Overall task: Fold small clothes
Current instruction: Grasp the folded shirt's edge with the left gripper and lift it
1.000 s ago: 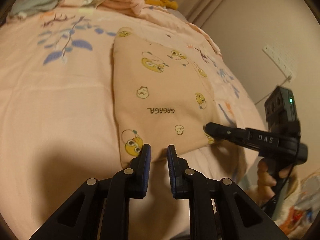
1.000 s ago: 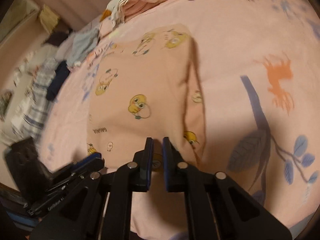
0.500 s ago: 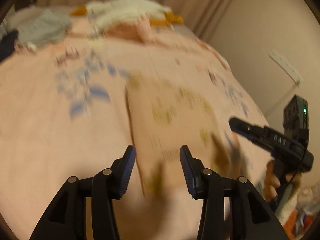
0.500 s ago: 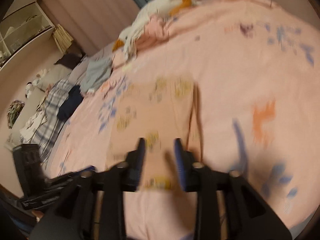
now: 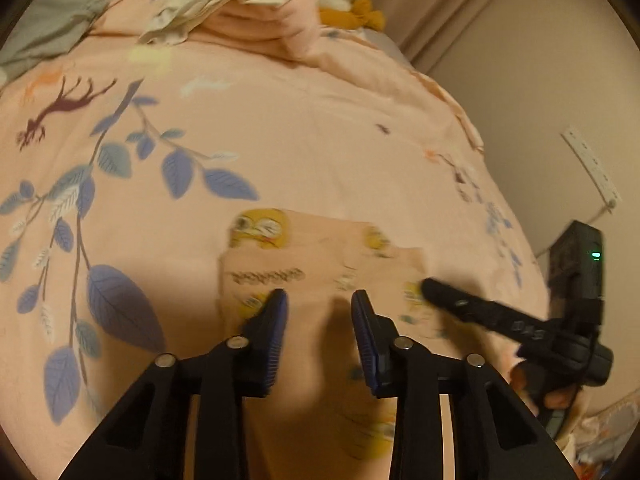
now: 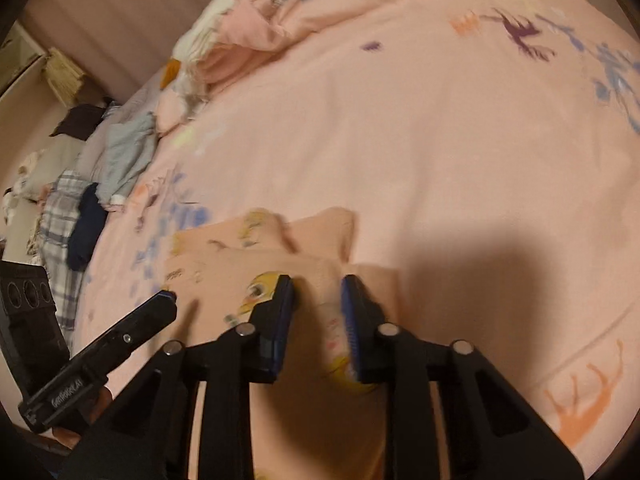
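Note:
A small peach garment [image 5: 320,264] with yellow duck prints lies folded over on the pink bed cover; it also shows in the right wrist view [image 6: 256,256]. My left gripper [image 5: 319,300] is open above its near edge and holds nothing. My right gripper [image 6: 318,286] is open over the same garment's near right part and holds nothing. The right gripper shows at the right in the left wrist view [image 5: 480,308]. The left gripper shows at the lower left in the right wrist view [image 6: 132,328]. The garment is blurred by motion.
A pile of pink and white laundry with a plush duck [image 5: 256,4] lies at the head of the bed. Grey, navy and plaid clothes [image 6: 100,184] lie along the left bed edge. A wall [image 5: 540,80] stands close on the right side.
Both grippers have opened from shut. The garment now lies folded shorter, its far edge brought toward me. Both grippers have pulled back and tilted up.

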Action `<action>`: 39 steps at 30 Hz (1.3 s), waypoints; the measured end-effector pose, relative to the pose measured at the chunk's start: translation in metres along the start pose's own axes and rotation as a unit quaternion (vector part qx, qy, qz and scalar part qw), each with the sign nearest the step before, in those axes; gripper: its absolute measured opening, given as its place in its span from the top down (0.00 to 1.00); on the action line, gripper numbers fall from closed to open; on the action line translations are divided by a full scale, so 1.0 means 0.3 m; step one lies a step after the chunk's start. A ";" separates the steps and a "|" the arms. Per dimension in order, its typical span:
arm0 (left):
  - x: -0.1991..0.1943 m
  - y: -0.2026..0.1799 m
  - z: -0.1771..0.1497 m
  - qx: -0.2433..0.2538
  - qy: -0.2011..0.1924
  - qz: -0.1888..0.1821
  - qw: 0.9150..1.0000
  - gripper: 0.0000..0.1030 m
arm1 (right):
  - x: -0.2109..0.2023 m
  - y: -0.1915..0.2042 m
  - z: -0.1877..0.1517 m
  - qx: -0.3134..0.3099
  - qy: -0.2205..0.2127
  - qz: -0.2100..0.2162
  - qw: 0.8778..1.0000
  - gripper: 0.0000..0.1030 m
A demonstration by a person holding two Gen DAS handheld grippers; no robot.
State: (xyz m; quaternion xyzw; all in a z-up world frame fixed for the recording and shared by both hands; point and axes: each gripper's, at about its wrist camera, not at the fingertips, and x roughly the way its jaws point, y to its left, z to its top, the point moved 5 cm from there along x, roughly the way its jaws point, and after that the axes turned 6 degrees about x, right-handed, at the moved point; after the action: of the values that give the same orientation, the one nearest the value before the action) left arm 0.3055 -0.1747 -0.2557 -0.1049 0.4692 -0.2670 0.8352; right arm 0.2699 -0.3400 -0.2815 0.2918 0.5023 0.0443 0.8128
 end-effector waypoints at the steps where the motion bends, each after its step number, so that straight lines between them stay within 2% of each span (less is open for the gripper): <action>1: 0.003 0.018 0.001 0.001 -0.011 0.010 1.000 0.79 | 0.001 -0.004 0.007 -0.010 -0.006 -0.001 1.000 0.80; 3: -0.011 0.033 0.009 0.013 -0.029 0.048 0.998 0.80 | 0.002 -0.016 0.024 -0.022 -0.015 -0.018 0.999 0.80; 5: -0.059 0.048 0.006 0.018 -0.052 0.112 0.992 0.78 | -0.015 -0.026 0.030 -0.008 -0.014 -0.005 1.000 0.80; 6: -0.093 0.065 0.008 0.012 -0.059 0.152 0.987 0.78 | -0.027 -0.031 0.030 -0.003 -0.015 -0.003 1.000 0.76; 7: -0.110 0.074 0.011 0.009 -0.059 0.157 0.986 0.78 | -0.054 -0.037 0.029 0.001 -0.021 -0.009 1.000 0.75; 8: -0.130 0.082 0.013 0.006 -0.056 0.148 0.987 0.76 | -0.070 -0.042 0.032 0.002 -0.026 -0.018 0.999 0.74; 10: -0.181 0.076 0.006 -0.014 -0.045 0.099 0.994 0.59 | -0.117 -0.057 0.028 0.000 -0.037 -0.037 0.999 0.60; 11: -0.213 0.067 0.002 -0.028 -0.046 0.074 0.996 0.54 | -0.150 -0.064 0.021 -0.002 -0.042 -0.027 0.999 0.46; 12: -0.243 0.053 0.000 -0.037 -0.050 0.054 0.997 0.45 | -0.169 -0.064 0.017 -0.003 -0.044 -0.012 0.999 0.33; 13: -0.260 0.034 0.000 -0.040 -0.054 0.040 0.997 0.36 | -0.195 -0.071 0.009 0.001 -0.044 0.003 0.999 0.28; 15: -0.314 -0.002 -0.005 -0.034 -0.062 0.017 0.997 0.27 | -0.247 -0.088 -0.016 0.011 -0.043 0.021 0.999 0.14; 17: -0.366 -0.029 -0.040 -0.019 -0.070 -0.004 0.997 0.21 | -0.282 -0.106 -0.050 0.021 -0.033 0.026 0.999 0.06; 18: -0.374 -0.040 -0.062 -0.014 -0.069 -0.017 0.997 0.14 | -0.288 -0.110 -0.067 0.025 -0.025 0.031 0.999 0.05; 19: -0.381 -0.045 -0.105 -0.009 -0.059 -0.045 0.997 0.08 | -0.290 -0.118 -0.092 0.027 -0.007 0.043 0.999 0.05; 22: -0.324 -0.025 -0.182 -0.029 -0.011 -0.100 0.994 0.05 | -0.274 -0.122 -0.147 0.034 0.029 0.072 0.996 0.05; 24: -0.276 0.013 -0.244 -0.071 0.027 -0.124 0.989 0.05 | -0.247 -0.118 -0.174 0.034 0.057 0.085 0.994 0.04; 25: -0.242 0.036 -0.277 -0.100 0.047 -0.139 0.984 0.04 | -0.220 -0.122 -0.195 0.035 0.084 0.087 0.992 0.04; 27: -0.221 0.051 -0.290 -0.119 0.046 -0.144 0.981 0.04 | -0.187 -0.126 -0.214 0.041 0.101 0.091 0.990 0.03; 29: -0.227 0.042 -0.284 -0.124 0.020 -0.142 0.982 0.02 | -0.181 -0.129 -0.215 0.048 0.091 0.107 0.989 0.00; 31: -0.214 0.009 -0.280 -0.114 0.012 -0.142 0.983 0.02 | -0.175 -0.128 -0.208 0.067 0.085 0.124 0.986 0.00; 35: -0.153 -0.082 -0.280 -0.061 0.036 -0.138 0.988 0.02 | -0.163 -0.118 -0.202 0.086 0.079 0.152 0.982 0.00; 37: -0.125 -0.136 -0.286 -0.049 0.049 -0.167 0.984 0.02 | -0.162 -0.103 -0.204 0.083 0.079 0.155 0.981 0.00; 39: -0.110 -0.150 -0.291 -0.043 0.051 -0.162 0.984 0.02 | -0.159 -0.083 -0.195 0.075 0.083 0.167 0.980 0.00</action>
State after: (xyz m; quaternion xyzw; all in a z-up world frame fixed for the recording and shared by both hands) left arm 0.2029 -0.1876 -0.2596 -0.2018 0.4990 -0.3836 0.7505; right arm 0.1918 -0.3527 -0.2757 0.4270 0.5139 0.1660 0.7253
